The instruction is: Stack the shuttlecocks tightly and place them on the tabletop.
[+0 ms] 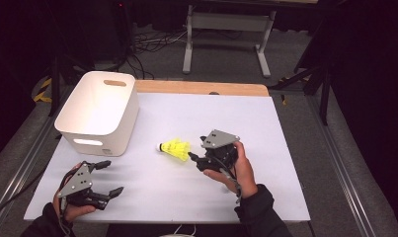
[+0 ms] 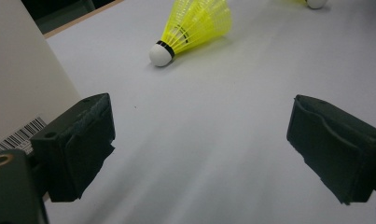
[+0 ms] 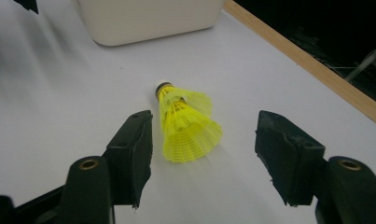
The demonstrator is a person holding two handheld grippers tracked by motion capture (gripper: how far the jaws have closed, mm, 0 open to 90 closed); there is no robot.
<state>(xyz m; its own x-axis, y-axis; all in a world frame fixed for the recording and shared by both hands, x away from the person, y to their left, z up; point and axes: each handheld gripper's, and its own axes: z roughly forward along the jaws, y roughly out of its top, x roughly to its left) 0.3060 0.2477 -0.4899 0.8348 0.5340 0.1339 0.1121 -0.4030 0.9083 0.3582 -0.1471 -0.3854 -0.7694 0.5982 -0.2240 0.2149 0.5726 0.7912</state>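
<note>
A yellow shuttlecock [image 1: 175, 148] with a white cork lies on its side on the white table [image 1: 265, 148], cork pointing left. My right gripper [image 1: 196, 148] is open just to its right, jaws facing the skirt. In the right gripper view the shuttlecock [image 3: 188, 128] lies between and slightly beyond the jaws of the right gripper [image 3: 205, 137], untouched. My left gripper [image 1: 113, 177] is open near the front left of the table, holding nothing. From the left gripper [image 2: 199, 140] the shuttlecock [image 2: 191, 27] lies well ahead. A second white cork [image 2: 316, 3] with a bit of yellow shows at the top edge.
A white plastic bin [image 1: 99, 111] with handle slots stands at the back left; its wall [image 2: 17, 79] is close beside the left jaw. A wooden strip [image 1: 201, 88] runs along the table's far edge. A metal frame [image 1: 226, 34] and cables lie on the floor beyond.
</note>
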